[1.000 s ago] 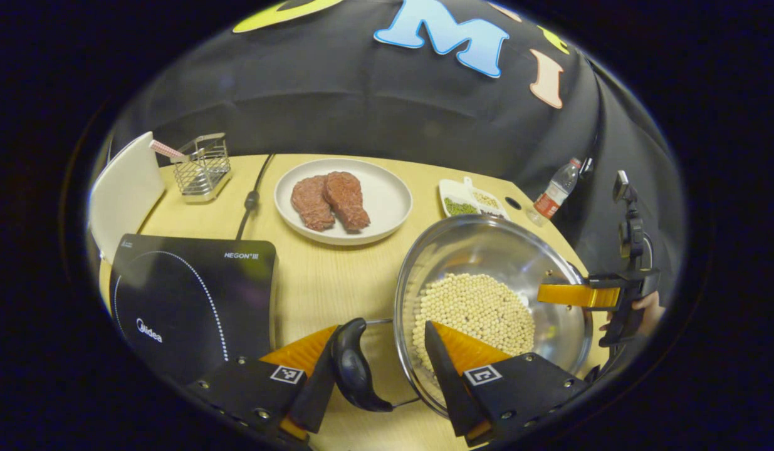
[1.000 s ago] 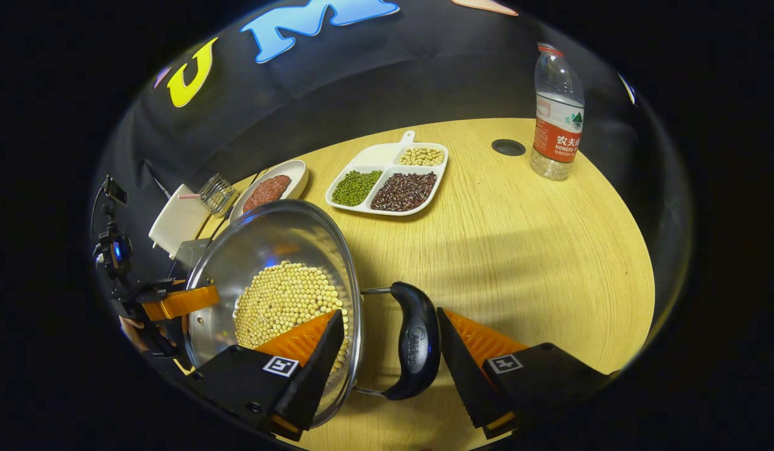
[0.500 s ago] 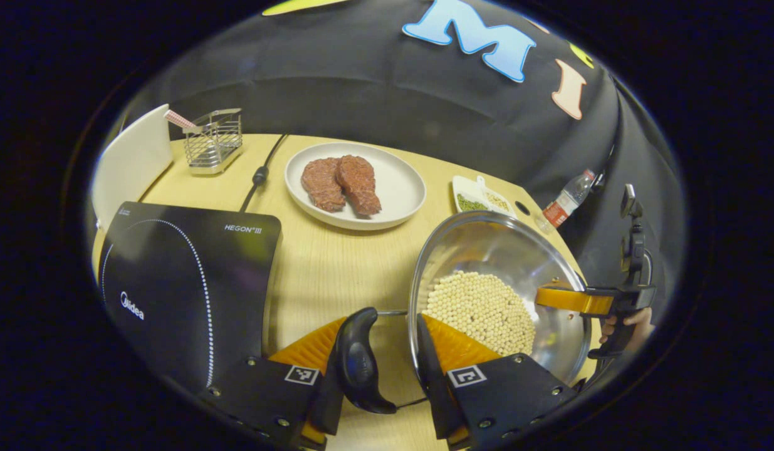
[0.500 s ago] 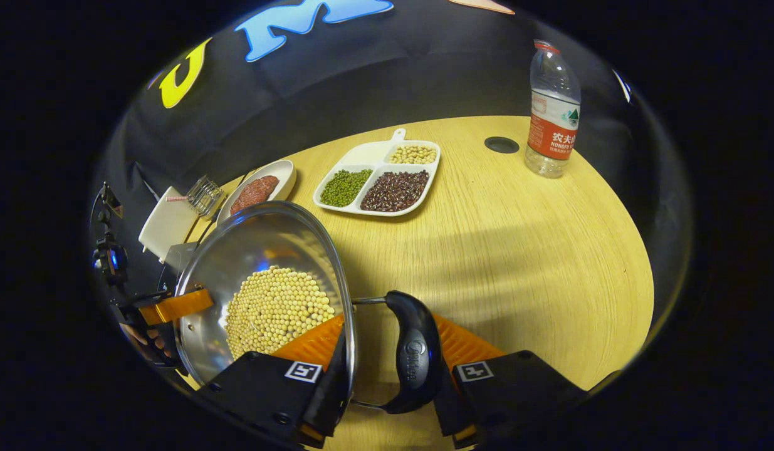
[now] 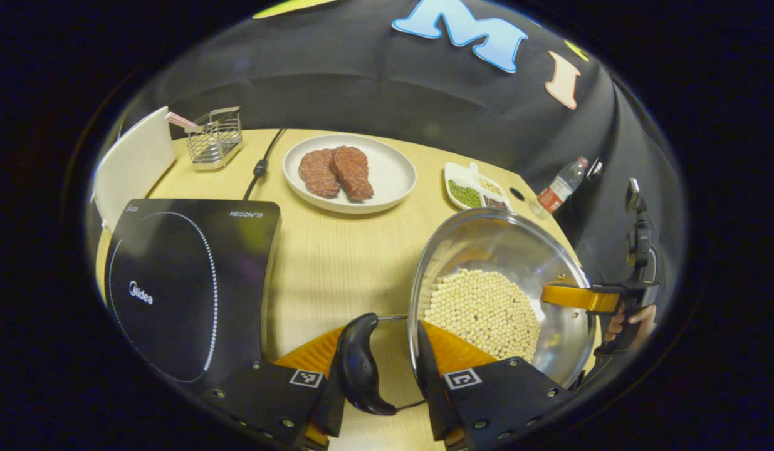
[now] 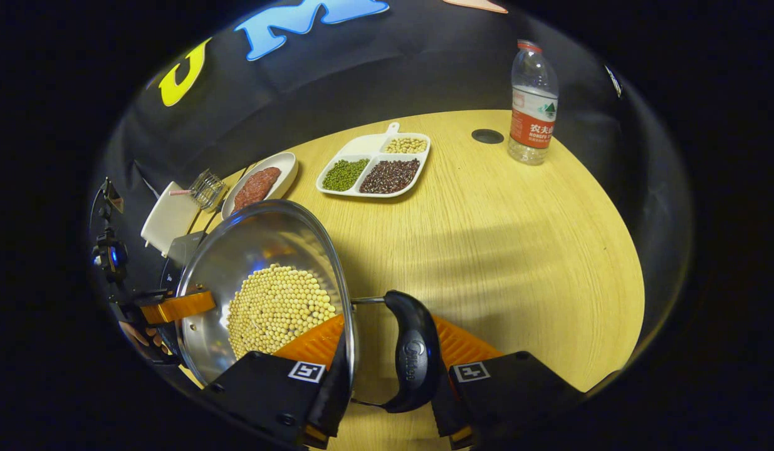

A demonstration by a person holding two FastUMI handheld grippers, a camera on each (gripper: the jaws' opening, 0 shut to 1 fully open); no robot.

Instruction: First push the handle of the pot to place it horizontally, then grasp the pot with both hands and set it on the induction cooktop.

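Both the left gripper (image 5: 379,369) and right gripper (image 6: 387,366) clamp the pot (image 5: 499,294) at rim and handle — a tilt on the way left to the cooktop (image 5: 186,282) risks spilling the beans (image 5: 484,310).

pot (image 5: 499,294) right of cooktop (image 5: 186,282), plate (image 5: 349,172) behind

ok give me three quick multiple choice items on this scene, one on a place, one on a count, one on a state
1. Where does the black induction cooktop lie from the steel pot of pale beans, in the left gripper view?
A left B right C under it
2. How many filled compartments has the white divided tray?
A two B three C five
3. The clear water bottle is:
A fallen B upright C held

Answers: 1 A, bare table lies between them. 2 B, green, dark and pale beans. 3 B, it stands on its base at the table's far edge.
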